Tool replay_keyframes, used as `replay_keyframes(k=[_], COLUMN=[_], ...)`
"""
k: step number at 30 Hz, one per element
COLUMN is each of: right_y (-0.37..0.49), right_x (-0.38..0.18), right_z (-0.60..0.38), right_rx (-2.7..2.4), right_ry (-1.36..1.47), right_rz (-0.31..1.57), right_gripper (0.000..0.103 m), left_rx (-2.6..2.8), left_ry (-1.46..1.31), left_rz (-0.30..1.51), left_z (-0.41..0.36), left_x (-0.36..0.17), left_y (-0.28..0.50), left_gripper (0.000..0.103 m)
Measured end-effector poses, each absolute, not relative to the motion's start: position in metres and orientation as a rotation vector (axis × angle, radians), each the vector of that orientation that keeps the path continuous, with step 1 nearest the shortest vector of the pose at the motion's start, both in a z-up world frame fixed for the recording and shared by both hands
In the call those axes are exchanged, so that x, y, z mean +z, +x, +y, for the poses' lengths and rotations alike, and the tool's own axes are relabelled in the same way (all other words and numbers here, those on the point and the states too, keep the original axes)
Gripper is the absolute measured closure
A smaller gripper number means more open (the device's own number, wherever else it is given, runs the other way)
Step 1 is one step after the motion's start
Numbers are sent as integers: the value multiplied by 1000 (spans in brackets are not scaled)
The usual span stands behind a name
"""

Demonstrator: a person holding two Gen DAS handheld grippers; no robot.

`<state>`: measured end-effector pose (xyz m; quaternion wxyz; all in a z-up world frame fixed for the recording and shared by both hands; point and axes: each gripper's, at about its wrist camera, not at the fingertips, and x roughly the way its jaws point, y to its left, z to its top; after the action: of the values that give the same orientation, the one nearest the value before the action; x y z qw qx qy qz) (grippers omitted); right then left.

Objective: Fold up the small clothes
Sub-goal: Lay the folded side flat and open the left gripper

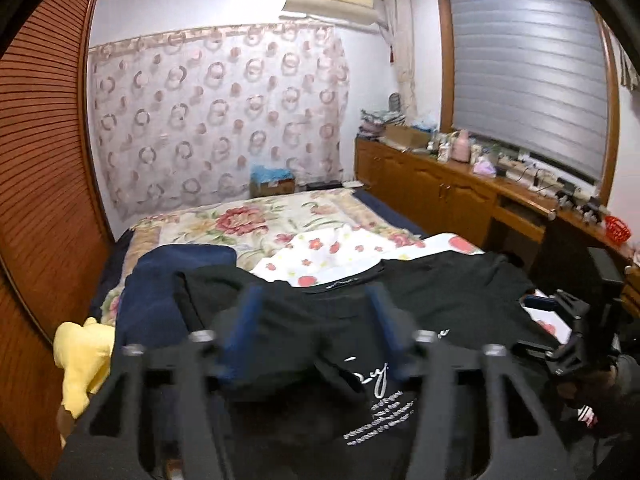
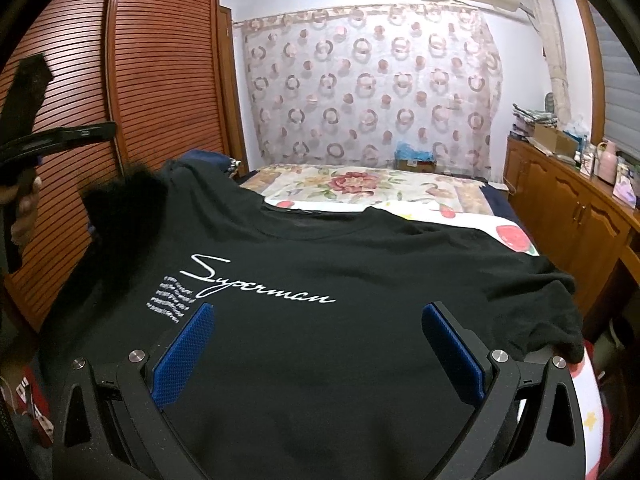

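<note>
A black T-shirt [image 2: 320, 248] with white "Superman" script lies spread on the bed, its collar toward the far side. My right gripper [image 2: 318, 312] stands open just above the shirt's lower chest, its blue pads [image 2: 196, 332] wide apart with nothing pinched. In the left wrist view my left gripper [image 1: 314, 300] is blurred and open over the shirt [image 1: 460, 292], with cloth below the pads but none clamped. The shirt's left sleeve [image 2: 124, 200] looks blurred near the wardrobe side. A hand [image 2: 24, 200] holds the left gripper's body at the far left of the right wrist view.
The bed carries a floral quilt [image 1: 240, 220] and a white strawberry-print sheet [image 1: 332, 252]. A navy garment [image 1: 180, 264] and a yellow cloth [image 1: 84, 356] lie at the left. A slatted wooden wardrobe [image 2: 160, 80] stands left; a cluttered wooden cabinet [image 1: 440, 188] runs along the right.
</note>
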<state>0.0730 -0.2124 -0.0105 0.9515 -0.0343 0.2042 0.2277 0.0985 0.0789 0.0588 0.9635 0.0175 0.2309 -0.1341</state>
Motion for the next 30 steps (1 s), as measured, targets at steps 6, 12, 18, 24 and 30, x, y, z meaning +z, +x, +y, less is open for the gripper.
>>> replay_keyframes(k=[6, 12, 18, 24, 30], right_y=[89, 111, 151, 201, 242], right_x=[-2, 15, 15, -1, -20], right_z=[-200, -155, -89, -30, 7], right_rx=[509, 651, 801, 863, 887], right_ry=[-60, -82, -119, -167, -225], right_rz=[433, 429, 492, 595, 704], right_gripper=[1, 5, 13, 31, 59], left_rx=[-204, -117, -63, -53, -51], left_ry=[37, 23, 30, 5, -10], left_rz=[455, 463, 453, 474, 506], left_z=[100, 121, 129, 135, 137], left_x=[60, 43, 25, 8, -11], left_y=[78, 73, 69, 64, 60], left_gripper=[23, 23, 23, 23, 23])
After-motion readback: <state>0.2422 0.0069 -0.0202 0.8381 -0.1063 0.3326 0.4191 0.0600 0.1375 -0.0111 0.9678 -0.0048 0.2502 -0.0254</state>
